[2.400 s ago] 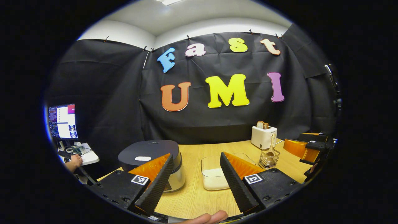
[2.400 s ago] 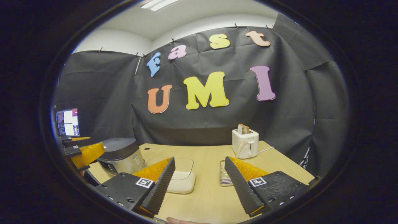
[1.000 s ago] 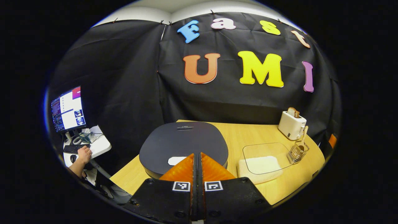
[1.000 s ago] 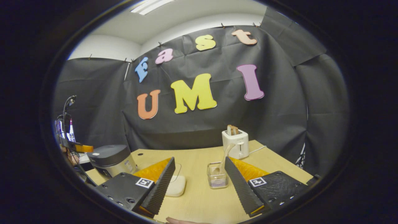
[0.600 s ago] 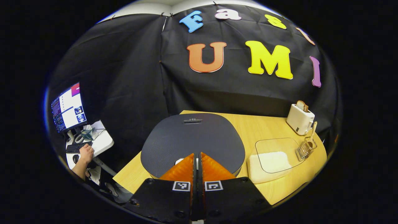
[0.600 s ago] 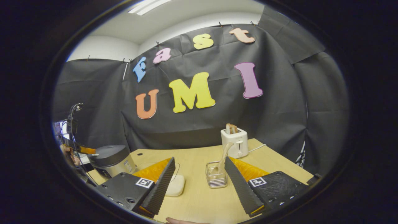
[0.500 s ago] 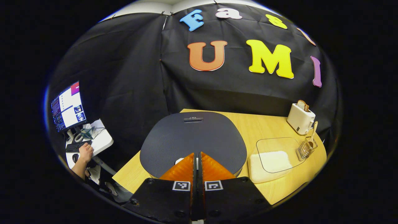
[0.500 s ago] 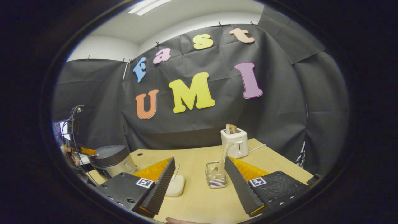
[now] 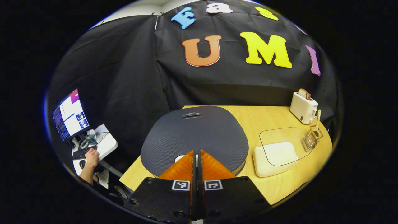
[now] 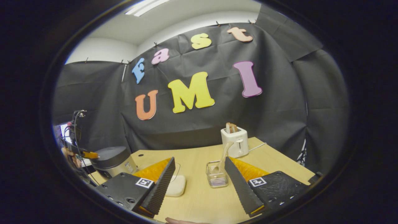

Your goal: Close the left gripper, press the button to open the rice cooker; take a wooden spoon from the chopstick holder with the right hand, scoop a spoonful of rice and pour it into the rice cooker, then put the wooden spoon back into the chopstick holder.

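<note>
The left gripper, jaws pressed together, hung directly over the rice cooker's white button, just beneath the tips.

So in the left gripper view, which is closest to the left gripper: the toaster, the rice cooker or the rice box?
1. Rice cooker: right under the shut left gripper, lid closed.
2. Rice box: to the right, on the table.
3. Toaster: far right, by the booth wall.
</note>
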The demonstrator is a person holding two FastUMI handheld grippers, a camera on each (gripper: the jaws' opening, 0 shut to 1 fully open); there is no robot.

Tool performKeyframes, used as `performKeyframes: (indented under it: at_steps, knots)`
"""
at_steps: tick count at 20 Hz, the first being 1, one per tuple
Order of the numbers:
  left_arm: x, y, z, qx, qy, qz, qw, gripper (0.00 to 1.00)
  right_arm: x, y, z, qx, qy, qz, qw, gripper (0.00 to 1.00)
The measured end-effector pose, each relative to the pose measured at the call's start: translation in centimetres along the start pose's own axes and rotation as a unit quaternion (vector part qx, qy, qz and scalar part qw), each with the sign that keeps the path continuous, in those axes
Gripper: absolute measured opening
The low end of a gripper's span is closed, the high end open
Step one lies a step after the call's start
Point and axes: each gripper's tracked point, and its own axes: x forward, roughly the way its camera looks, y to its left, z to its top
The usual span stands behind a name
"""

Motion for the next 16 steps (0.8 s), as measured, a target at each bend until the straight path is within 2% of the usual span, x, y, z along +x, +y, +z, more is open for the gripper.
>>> performKeyframes:
  at_steps: [1,2,3,7,8,9,10,11,12,13,14,15,16]
  knots:
    - [0.0,0.2,0.1,-0.003,-0.006,0.010,1.000,0.03,0.0,0.0,0.1,-0.002,-0.001,0.001,1.000,0.95]
    - [-0.1,0.1,0.2,-0.007,-0.009,0.018,1.000,0.03,-0.1,-0.1,0.2,-0.004,-0.003,0.001,1.000,0.91]
    - [-0.4,0.0,0.5,-0.005,-0.018,0.020,1.000,0.03,-0.1,-0.3,0.4,-0.005,-0.005,-0.002,1.000,0.95]
    - [-2.5,0.5,3.8,-0.019,-0.088,0.038,0.995,0.04,0.4,-1.5,0.1,0.005,0.001,-0.015,1.000,0.95]
    - [-3.2,0.5,4.5,-0.028,-0.100,0.037,0.994,0.09,0.4,-1.7,0.0,0.010,0.005,-0.016,1.000,0.90]
    - [-4.1,0.7,5.2,-0.035,-0.114,0.037,0.992,0.15,0.6,-1.8,0.1,0.013,0.006,-0.017,1.000,0.95]
    - [-4.9,1.1,6.0,-0.040,-0.131,0.043,0.990,0.30,0.7,-2.0,0.0,0.015,0.006,-0.018,1.000,0.95]
    - [-5.3,0.8,6.2,-0.046,-0.134,0.032,0.989,0.31,0.8,-2.1,0.0,0.015,0.007,-0.020,1.000,0.95]
    - [-6.2,-0.1,6.1,-0.047,-0.135,0.013,0.990,0.53,0.9,-2.2,-0.2,0.013,0.008,-0.021,1.000,0.95]
    - [-6.6,-0.6,5.9,-0.045,-0.137,0.002,0.990,0.60,1.0,-2.3,-0.2,0.013,0.010,-0.021,1.000,0.95]
    - [-7.2,-1.1,5.8,-0.039,-0.143,-0.004,0.989,0.83,1.3,-2.4,-0.4,0.016,0.012,-0.022,1.000,0.95]
    - [-7.7,-1.2,5.6,-0.033,-0.150,-0.005,0.988,0.80,1.7,-2.6,-0.5,0.020,0.014,-0.024,0.999,0.95]
    - [-8.1,-1.3,5.4,-0.027,-0.158,-0.003,0.987,0.94,2.0,-2.9,-0.9,0.023,0.019,-0.028,0.999,0.95]
